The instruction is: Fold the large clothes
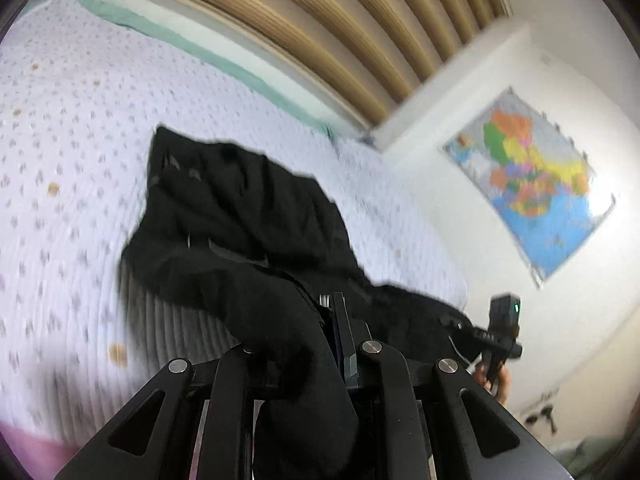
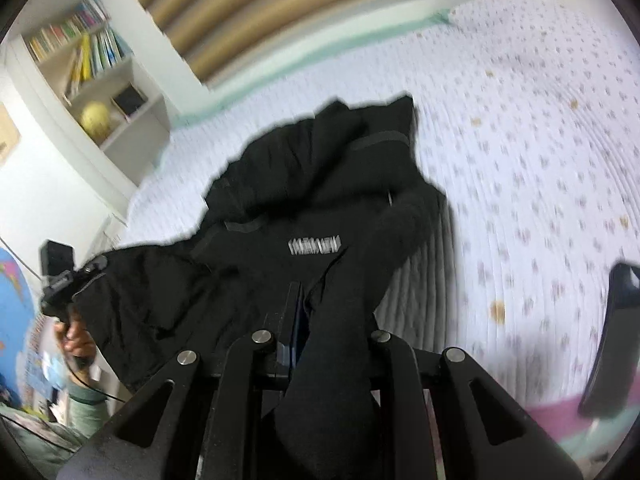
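Note:
A large black garment (image 1: pixel 248 216) lies crumpled on a white patterned bedspread (image 1: pixel 68 152). My left gripper (image 1: pixel 332 320) is shut on a fold of the black garment, with cloth draped over its left finger. My right gripper (image 2: pixel 304 304) is shut on another part of the black garment (image 2: pixel 320 168), which hangs over its right finger and down between the linkage. A white label (image 2: pixel 314 246) shows on the cloth just beyond the right gripper. Each gripper appears in the other's view, the right gripper (image 1: pixel 500 332) and the left gripper (image 2: pixel 64 280), both holding garment edges. Both views are blurred.
A slatted wooden headboard (image 1: pixel 320 28) and teal sheet edge (image 1: pixel 224 60) run along the far side of the bed. A map (image 1: pixel 532 180) hangs on the wall. A bookshelf (image 2: pixel 92 76) stands at the left. A dark object (image 2: pixel 612 340) sits at the bed's right edge.

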Action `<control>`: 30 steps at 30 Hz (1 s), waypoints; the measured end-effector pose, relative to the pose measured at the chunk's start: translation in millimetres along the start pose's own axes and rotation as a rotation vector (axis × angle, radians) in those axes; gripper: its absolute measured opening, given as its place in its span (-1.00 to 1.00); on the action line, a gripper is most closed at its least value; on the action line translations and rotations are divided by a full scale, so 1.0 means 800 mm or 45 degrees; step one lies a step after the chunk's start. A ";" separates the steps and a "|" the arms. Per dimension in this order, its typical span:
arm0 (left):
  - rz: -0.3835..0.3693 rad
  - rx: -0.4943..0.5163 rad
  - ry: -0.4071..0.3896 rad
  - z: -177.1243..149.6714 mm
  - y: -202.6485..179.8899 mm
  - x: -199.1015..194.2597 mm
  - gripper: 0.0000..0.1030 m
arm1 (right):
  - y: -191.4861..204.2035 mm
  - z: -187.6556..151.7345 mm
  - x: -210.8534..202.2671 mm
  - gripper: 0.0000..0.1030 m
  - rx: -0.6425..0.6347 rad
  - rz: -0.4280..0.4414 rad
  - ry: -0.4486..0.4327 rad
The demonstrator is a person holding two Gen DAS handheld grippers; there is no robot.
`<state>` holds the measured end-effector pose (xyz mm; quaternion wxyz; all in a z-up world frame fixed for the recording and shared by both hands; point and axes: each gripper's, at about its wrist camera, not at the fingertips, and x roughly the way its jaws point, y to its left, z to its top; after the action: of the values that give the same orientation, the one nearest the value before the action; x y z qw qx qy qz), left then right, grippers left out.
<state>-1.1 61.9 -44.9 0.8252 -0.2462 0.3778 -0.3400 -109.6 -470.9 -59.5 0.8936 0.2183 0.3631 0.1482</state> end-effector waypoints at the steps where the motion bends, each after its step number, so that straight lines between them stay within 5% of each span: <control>1: -0.010 -0.040 -0.022 0.017 0.007 0.005 -0.68 | -0.004 0.015 -0.002 -0.61 0.019 0.012 -0.030; 9: 0.031 -0.187 -0.231 0.112 0.049 0.044 -0.66 | -0.047 0.121 0.030 -0.61 0.226 0.012 -0.162; 15: 0.169 -0.275 -0.259 0.159 0.093 0.104 -0.61 | -0.056 0.187 0.099 -0.60 0.255 -0.084 -0.168; 23: 0.386 -0.371 -0.127 0.176 0.189 0.208 -0.60 | -0.089 0.231 0.271 -0.58 0.238 -0.332 0.023; 30: 0.540 -0.228 -0.026 0.164 0.214 0.270 -0.59 | -0.110 0.212 0.350 -0.58 0.196 -0.398 0.118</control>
<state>271.3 30.9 -178.7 0.8568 -0.2370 0.4416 -0.1216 215.1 -475.8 -158.0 0.8687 0.2200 0.4436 -0.0108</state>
